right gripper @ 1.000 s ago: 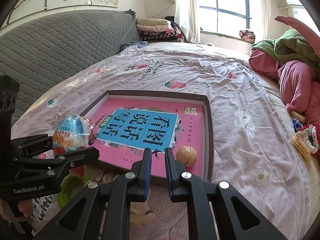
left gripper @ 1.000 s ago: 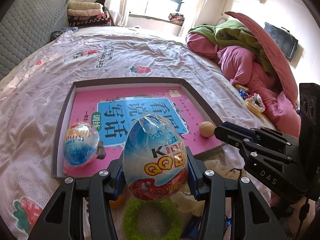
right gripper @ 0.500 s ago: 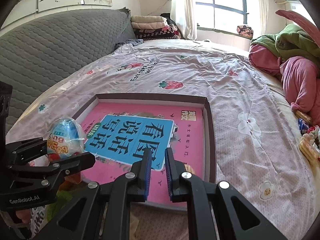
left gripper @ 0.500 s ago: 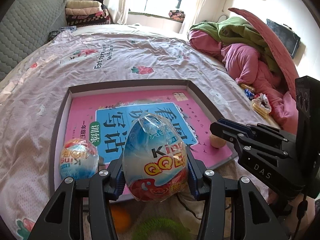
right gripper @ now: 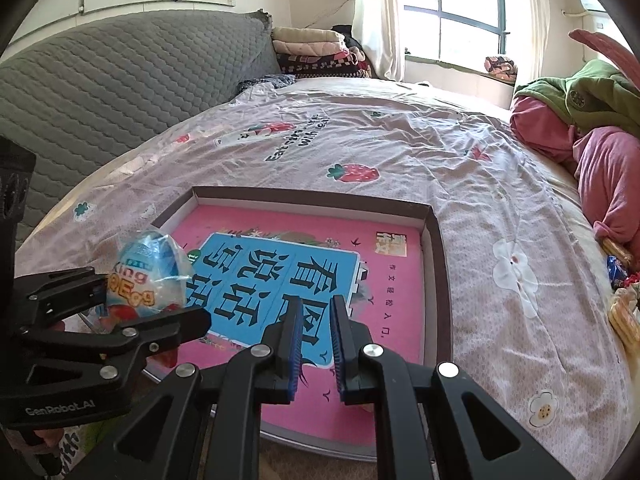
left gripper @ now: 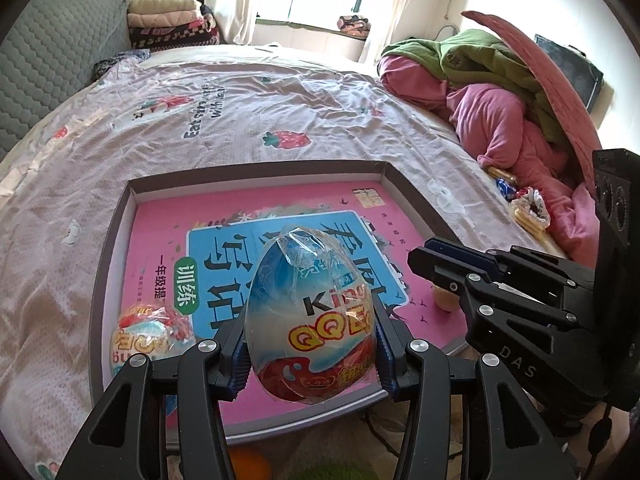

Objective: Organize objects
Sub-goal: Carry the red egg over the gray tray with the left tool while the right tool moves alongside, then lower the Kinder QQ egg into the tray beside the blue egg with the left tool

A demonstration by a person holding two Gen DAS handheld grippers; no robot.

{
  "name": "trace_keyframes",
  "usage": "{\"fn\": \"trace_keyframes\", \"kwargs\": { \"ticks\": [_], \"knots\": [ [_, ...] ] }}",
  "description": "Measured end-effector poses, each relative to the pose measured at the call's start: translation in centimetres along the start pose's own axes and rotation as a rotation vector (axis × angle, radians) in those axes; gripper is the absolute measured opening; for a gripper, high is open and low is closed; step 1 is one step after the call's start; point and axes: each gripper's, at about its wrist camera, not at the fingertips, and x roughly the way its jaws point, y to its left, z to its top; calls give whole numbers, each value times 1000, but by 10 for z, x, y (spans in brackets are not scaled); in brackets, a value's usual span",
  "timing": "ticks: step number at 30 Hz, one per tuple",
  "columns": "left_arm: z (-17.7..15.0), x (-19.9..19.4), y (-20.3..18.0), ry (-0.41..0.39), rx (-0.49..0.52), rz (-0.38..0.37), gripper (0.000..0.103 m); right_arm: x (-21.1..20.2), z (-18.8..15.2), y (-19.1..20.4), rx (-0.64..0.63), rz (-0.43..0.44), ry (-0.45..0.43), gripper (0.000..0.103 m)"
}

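Left gripper (left gripper: 310,342): fingers clamped on a wrapped toy egg (left gripper: 312,316), one pad on each flank. Egg upright, long axis vertical, pointed end up; blue-white top, red base, crinkled clear wrap. It hangs above the near edge of a shallow tray (left gripper: 106,280) on the bed. Second egg (left gripper: 150,334) lies in the tray, left of the fingers. Right gripper (right gripper: 314,344): fingers closed, empty.

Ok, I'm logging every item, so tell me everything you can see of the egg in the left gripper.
The egg is a large egg-shaped toy wrapped in crinkly clear film, blue and white on top, red at the base, printed with yellow-and-red lettering. It stands upright, pointed end up, clamped at its sides by the left gripper, above the near edge of the tray.
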Motion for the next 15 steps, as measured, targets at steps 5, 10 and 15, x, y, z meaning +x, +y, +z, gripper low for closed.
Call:
{"fn": "trace_keyframes", "kwargs": {
  "ticks": [5, 10, 15],
  "knots": [
    [2, 4, -1, 7, 7, -2, 52, -1, 0, -2, 0, -5, 1, 14],
    [1, 12, 0, 26, 5, -3, 52, -1, -1, -2, -8, -6, 9, 14],
    [-4, 19, -1, 46, 10, -2, 52, 0, -3, -2, -20, -18, 24, 14]
  ]
}}
